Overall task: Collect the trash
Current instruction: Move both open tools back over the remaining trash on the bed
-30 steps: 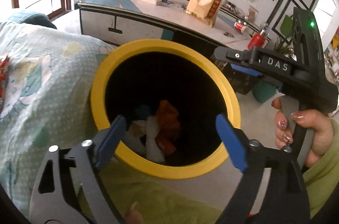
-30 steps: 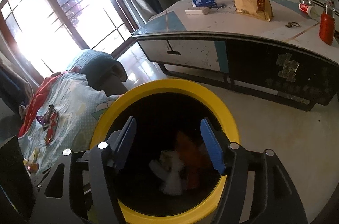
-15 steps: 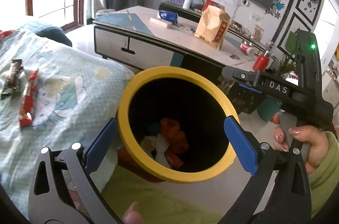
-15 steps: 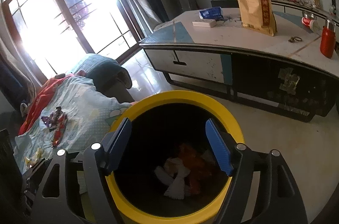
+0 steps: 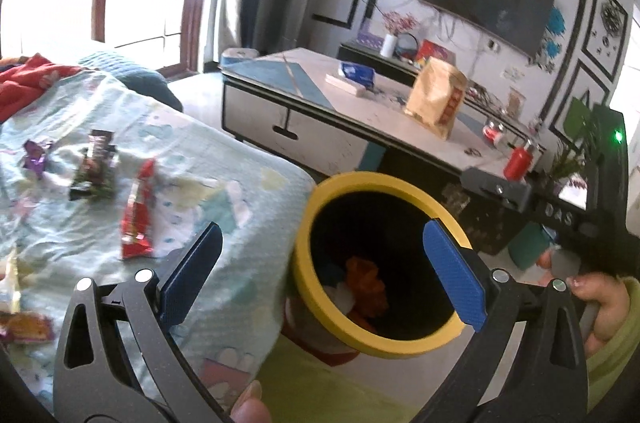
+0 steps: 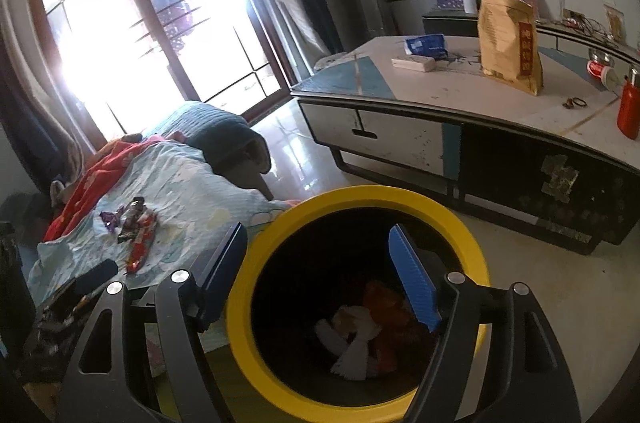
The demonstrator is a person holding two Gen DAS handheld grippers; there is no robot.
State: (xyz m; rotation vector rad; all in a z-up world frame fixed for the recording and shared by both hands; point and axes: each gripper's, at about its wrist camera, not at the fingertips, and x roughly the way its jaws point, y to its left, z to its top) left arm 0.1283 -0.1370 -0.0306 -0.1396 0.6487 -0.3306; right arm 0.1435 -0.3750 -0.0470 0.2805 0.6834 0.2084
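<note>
two grippers, left gripper (image 5: pixel 320 279) and right gripper (image 6: pixel 326 275), jaws apart and empty; yellow-rimmed bin (image 5: pixel 320 191) below both, trash (image 6: pixel 360 335) inside; red wrapper (image 5: pixel 138 219) on bed (image 5: pixel 224 159), left of left jaws.

round yellow-rimmed bin (image 6: pixel 472 227): matt, smooth plastic
pale blue printed bedspread (image 5: pixel 224 175): soft, wrinkled cloth
red snack wrapper (image 5: pixel 138 211): glossy foil
floor (image 6: pixel 540 287): glossy tile

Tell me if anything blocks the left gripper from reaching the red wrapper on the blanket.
Nothing visible does. The left gripper is open and empty, and the red wrapper lies flat on the blanket with bare cloth between them. The yellow bin sits off to the side.
</note>
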